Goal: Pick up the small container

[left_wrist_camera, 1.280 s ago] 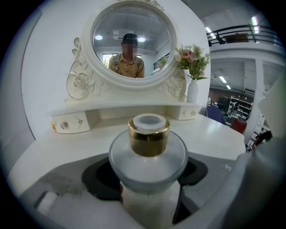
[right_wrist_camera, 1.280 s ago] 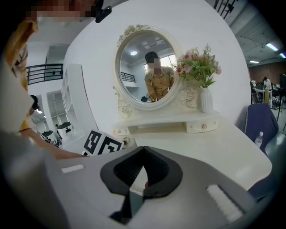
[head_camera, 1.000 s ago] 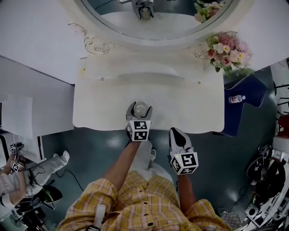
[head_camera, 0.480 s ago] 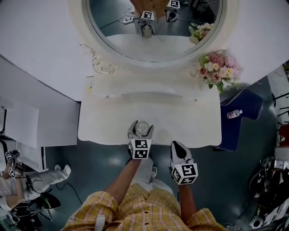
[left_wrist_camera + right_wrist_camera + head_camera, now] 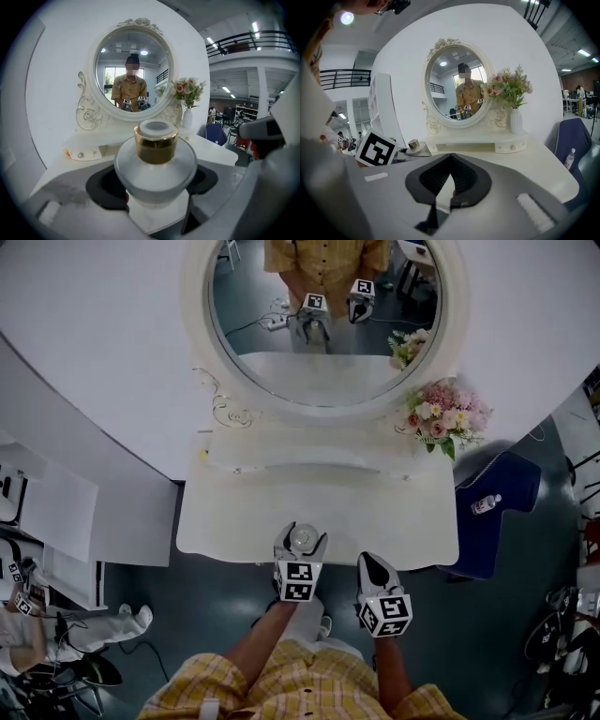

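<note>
The small container point(image 5: 155, 164) is a frosted round jar with a gold cap. It sits between the jaws of my left gripper point(image 5: 154, 190), which is shut on its body. In the head view the container point(image 5: 301, 538) and left gripper point(image 5: 301, 534) are over the front edge of the white vanity table point(image 5: 234, 531). I cannot tell whether the jar rests on the top. My right gripper point(image 5: 373, 564) hangs just off the table's front edge, to the right of the left one. Its jaws point(image 5: 450, 159) are shut and empty. The right gripper view also catches the container point(image 5: 414, 145) at left.
An oval mirror point(image 5: 323, 334) stands at the back of the table above a low drawer shelf point(image 5: 309, 457). A vase of pink flowers point(image 5: 442, 416) is at the back right. A blue chair point(image 5: 497, 512) with a bottle point(image 5: 486, 504) stands to the right.
The head view has tilted up, so more of the mirror shows. Both grippers keep the same place at the table's front edge, the left one still shut on the jar.
</note>
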A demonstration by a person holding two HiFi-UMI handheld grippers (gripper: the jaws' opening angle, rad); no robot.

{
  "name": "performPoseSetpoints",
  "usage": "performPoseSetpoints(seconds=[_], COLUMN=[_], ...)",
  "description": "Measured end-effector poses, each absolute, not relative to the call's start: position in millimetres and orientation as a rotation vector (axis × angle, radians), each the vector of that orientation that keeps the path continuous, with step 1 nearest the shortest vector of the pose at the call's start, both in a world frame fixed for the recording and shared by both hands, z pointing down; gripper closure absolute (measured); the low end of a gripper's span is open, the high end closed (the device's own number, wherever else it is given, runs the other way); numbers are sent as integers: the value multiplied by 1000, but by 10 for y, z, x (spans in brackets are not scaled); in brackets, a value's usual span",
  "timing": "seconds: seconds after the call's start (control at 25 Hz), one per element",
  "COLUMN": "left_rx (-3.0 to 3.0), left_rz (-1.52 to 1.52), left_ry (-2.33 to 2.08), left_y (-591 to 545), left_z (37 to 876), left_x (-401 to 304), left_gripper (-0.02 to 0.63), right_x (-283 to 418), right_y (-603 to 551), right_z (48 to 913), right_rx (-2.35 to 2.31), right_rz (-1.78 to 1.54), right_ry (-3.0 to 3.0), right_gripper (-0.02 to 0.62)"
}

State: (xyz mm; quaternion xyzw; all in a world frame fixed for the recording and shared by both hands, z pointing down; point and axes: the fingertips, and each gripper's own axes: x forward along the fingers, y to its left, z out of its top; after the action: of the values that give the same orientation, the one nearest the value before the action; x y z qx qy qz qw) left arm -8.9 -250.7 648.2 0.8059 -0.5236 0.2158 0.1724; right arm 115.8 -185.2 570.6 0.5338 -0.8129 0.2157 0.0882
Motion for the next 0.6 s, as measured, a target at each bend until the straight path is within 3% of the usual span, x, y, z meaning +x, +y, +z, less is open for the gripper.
performPoseSetpoints(seconds=[0.6], left_rx=[2363], left_rz=[560], left_ry=[-1529], left_y=[-2179], left_z=[5816], left_x=[-183], left_gripper=[258], right_x=[1055], right_y=[-1734], right_z=[5277], right_rx=[1601], right_rz=[589], right_ry=[-2503], right_gripper=[595])
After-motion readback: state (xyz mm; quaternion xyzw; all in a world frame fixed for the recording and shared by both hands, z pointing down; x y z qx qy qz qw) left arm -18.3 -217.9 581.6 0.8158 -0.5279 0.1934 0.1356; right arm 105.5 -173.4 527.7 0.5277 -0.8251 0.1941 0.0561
